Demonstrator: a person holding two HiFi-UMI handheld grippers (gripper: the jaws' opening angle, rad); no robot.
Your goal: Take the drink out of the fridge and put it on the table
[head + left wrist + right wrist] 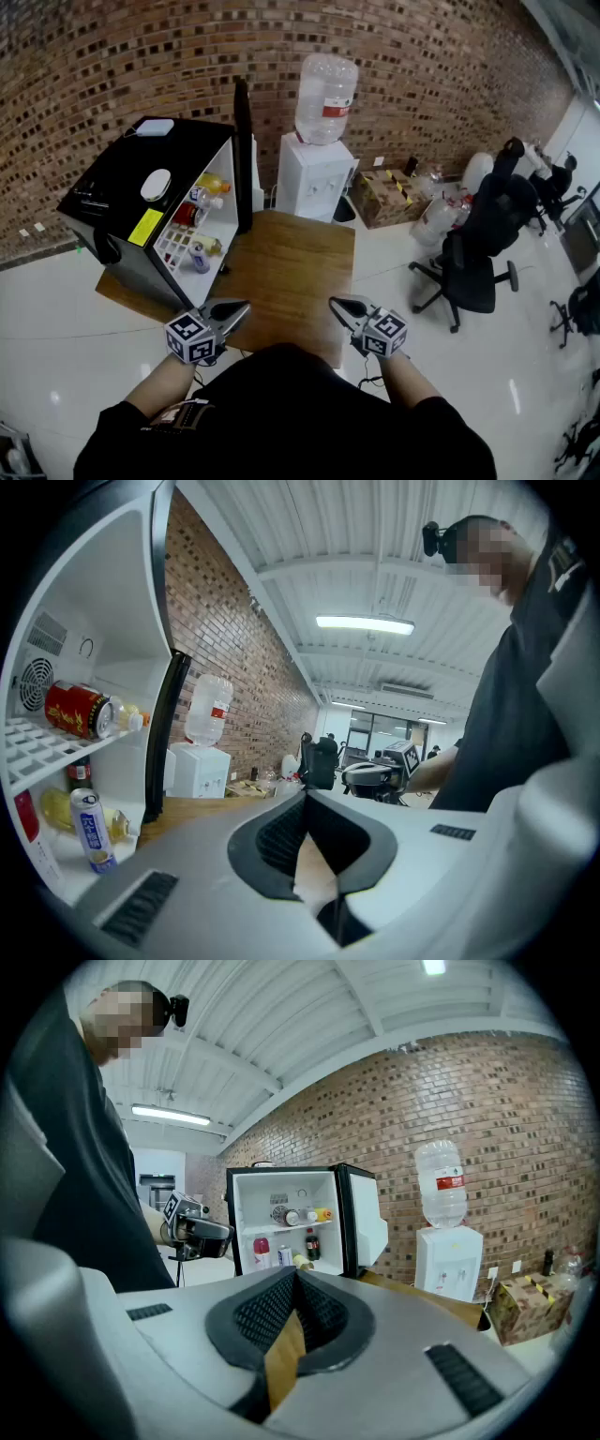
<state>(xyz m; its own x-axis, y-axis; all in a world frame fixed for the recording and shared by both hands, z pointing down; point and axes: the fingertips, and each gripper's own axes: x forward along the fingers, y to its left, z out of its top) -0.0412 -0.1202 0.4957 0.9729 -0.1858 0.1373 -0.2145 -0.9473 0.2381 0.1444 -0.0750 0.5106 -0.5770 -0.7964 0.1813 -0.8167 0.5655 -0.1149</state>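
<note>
The black mini fridge stands at the left with its door swung open. Inside lie a red can and a yellow bottle on the shelf, and a blue can stands lower down. In the left gripper view the red can and blue can show at the left. My left gripper and right gripper hover side by side over the near edge of the wooden table, both shut and empty, well short of the fridge.
A white water dispenser stands behind the table against the brick wall. A cardboard box and black office chairs occupy the floor to the right. The floor is glossy white.
</note>
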